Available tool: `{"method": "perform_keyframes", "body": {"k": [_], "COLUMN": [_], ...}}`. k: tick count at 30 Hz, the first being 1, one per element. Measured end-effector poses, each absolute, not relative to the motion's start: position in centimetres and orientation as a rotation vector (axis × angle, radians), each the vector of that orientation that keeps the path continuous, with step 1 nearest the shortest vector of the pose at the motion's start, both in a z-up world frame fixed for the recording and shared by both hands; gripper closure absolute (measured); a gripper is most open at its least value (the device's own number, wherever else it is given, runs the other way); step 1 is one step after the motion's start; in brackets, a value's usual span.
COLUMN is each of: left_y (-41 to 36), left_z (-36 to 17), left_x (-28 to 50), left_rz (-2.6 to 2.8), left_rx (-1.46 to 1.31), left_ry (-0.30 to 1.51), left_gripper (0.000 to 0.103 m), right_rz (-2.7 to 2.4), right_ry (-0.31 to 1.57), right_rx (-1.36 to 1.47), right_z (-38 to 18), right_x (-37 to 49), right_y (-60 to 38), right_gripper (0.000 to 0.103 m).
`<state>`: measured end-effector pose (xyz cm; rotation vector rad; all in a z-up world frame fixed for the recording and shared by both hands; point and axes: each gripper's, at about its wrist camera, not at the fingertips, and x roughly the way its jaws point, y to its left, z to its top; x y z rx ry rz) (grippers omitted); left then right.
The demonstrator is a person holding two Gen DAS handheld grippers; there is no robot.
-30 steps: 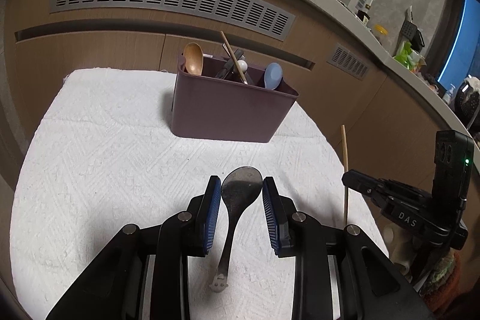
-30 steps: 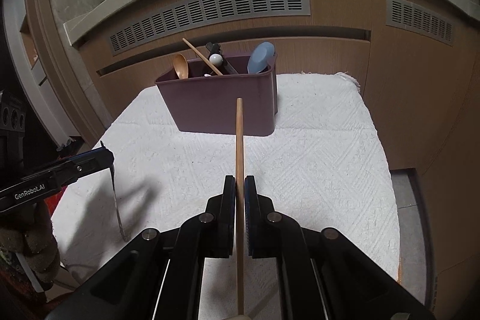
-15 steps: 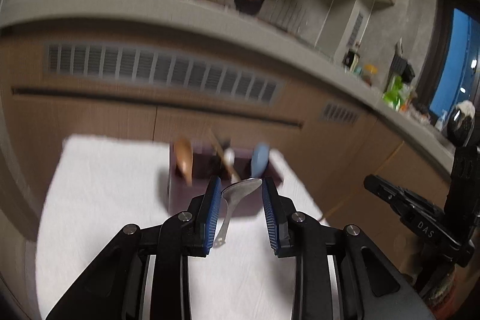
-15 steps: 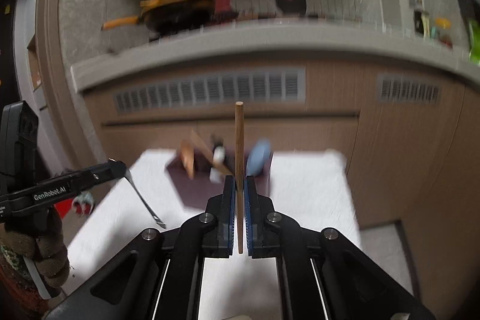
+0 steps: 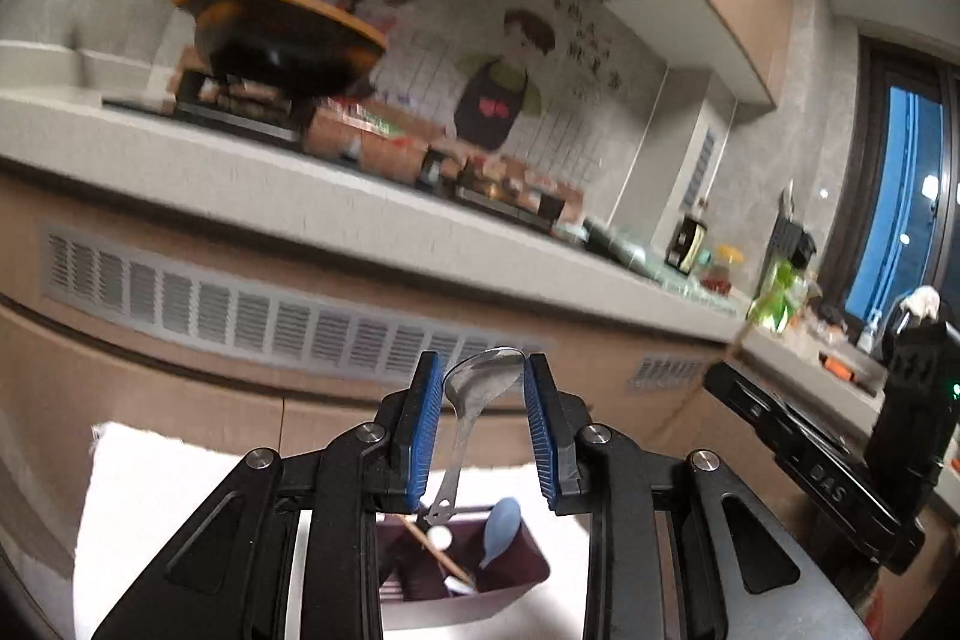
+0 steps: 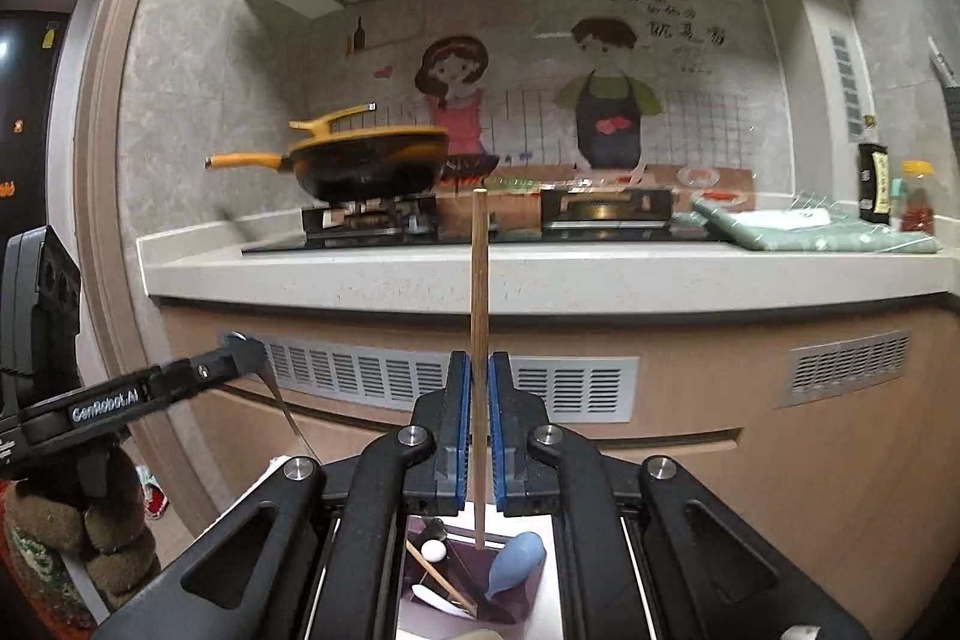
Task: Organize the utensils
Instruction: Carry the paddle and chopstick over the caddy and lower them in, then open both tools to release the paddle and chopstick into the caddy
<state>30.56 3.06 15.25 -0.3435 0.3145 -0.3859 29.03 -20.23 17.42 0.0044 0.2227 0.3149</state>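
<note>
My left gripper [image 5: 480, 424] is shut on a metal spoon [image 5: 474, 400], gripped by its bowl, with the handle hanging down over the purple utensil caddy [image 5: 480, 589]. The caddy holds a blue spoon [image 5: 499, 526], a wooden chopstick and a white-tipped utensil. My right gripper [image 6: 474, 424] is shut on a wooden chopstick [image 6: 479, 316], held upright, its lower end over the same caddy [image 6: 468, 580]. In the right wrist view the left gripper [image 6: 240, 358] shows at left with the spoon handle hanging from it.
The caddy stands on a white cloth [image 5: 150, 496]. Behind is a wooden cabinet front with vents [image 6: 576, 388] and a counter [image 6: 540, 274] with a stove and a yellow-handled pan [image 6: 366, 160]. The other gripper [image 5: 840, 460] is at right in the left wrist view.
Both grippers have lifted and tilted up with their utensils. The views swung from the table up to the counter and wall, and the caddy now lies low between the fingers.
</note>
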Motion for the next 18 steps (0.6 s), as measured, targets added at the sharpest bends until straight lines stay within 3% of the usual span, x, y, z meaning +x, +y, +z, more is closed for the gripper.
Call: {"method": "perform_keyframes", "body": {"k": [18], "left_y": [1.3], "left_z": [0.7], "left_x": [37.5], "left_rz": [-0.408], "left_rx": [-0.387], "left_ry": [0.74], "left_gripper": [0.073], "right_rz": [0.323], "right_ry": [0.674], "right_rx": [-0.04], "right_z": [3.3], "right_x": [37.1], "right_y": [-17.8], "right_gripper": [0.097]}}
